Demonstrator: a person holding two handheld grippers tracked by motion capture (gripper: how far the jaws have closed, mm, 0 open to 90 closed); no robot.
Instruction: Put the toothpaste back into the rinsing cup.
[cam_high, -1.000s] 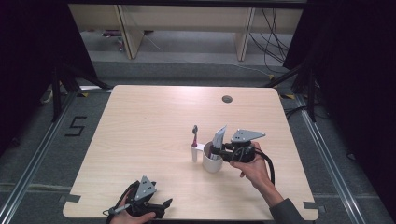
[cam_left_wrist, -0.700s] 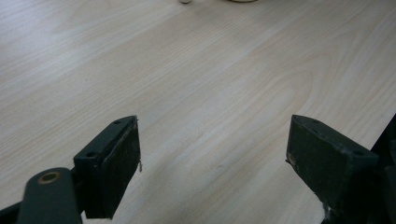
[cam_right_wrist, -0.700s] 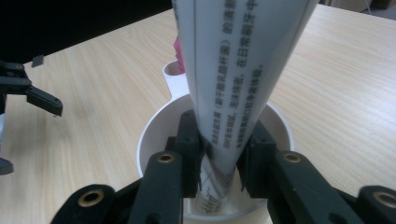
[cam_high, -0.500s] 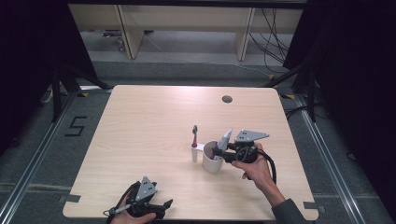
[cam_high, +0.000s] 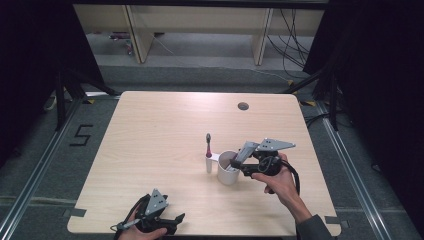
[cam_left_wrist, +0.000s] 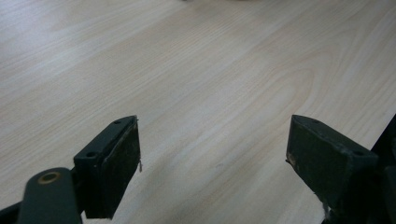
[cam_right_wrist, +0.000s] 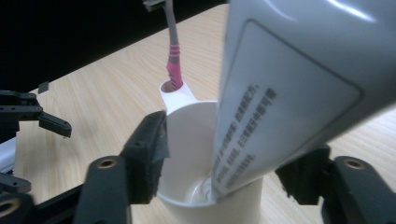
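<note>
White cup (cam_high: 228, 172) near table (cam_high: 150, 130) centre, toothbrush (cam_high: 208, 145) in side holder. Toothpaste tube (cam_right_wrist: 280, 98) stands inside cup, leaning on rim. Right gripper (cam_right_wrist: 224, 163) jaws just opened, tube released between them. Left gripper (cam_left_wrist: 212, 168) open, idle. Placement step done; next: withdraw right gripper clear without tipping tube.

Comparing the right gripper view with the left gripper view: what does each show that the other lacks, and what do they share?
Right gripper view alone: a white cup with a grey printed tube standing tilted inside it, a pink-necked toothbrush in the cup's side holder, and the right gripper, whose jaws have just been opening, astride the tube and cup rim.

Left gripper view alone: the left gripper, jaws wide apart with nothing between them.

Shared: the light wooden table.
</note>
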